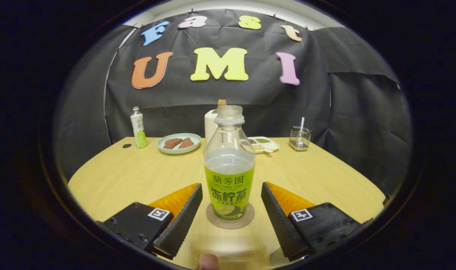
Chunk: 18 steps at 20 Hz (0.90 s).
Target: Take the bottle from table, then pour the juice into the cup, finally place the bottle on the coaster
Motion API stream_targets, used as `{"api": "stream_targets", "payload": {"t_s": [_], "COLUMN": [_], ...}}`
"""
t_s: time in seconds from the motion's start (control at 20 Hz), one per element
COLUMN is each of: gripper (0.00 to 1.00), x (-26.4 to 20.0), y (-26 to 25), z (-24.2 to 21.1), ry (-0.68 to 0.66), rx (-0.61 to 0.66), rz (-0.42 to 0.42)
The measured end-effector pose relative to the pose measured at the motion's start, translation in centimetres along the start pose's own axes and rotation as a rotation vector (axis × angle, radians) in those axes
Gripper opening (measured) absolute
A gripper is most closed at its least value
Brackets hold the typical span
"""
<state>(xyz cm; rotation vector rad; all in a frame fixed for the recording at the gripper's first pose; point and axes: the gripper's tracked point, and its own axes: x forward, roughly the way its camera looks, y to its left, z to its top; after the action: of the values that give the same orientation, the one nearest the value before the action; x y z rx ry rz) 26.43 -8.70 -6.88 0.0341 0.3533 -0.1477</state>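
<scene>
Gripper view: gripper (pixel 231 210) spread wide, fingers apart from the uncapped bottle (pixel 229 176) standing upright on the coaster (pixel 246 221) between them, on a pale wood table (pixel 119 180) with plate (pixel 178 143), small bottle (pixel 139 128), tray (pixel 265 144), wire holder (pixel 299 138) against black cloth wall (pixel 362 112).

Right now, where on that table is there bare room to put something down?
The open gripper has the bottle on its coaster between its fingers. Bare wood lies on both sides of them, and between the bottle and the plate. The back edge is crowded: small bottle, plate, white container, tray, wire holder.
</scene>
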Motion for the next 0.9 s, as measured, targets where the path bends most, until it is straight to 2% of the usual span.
{"api": "stream_targets", "payload": {"t_s": [0.3, 0.5, 0.7, 0.9], "gripper": [1.0, 1.0, 1.0, 1.0], "x": [-9.0, -16.2, -22.0, -25.3], "y": [-0.6, -0.6, -1.9, -2.3], "z": [3.3, 5.4, 5.1, 2.7], "ry": [-0.116, -0.228, -0.301, -0.324], "rx": [0.003, 0.004, 0.003, -0.016], "rz": [0.003, 0.047, 0.041, 0.046]}}
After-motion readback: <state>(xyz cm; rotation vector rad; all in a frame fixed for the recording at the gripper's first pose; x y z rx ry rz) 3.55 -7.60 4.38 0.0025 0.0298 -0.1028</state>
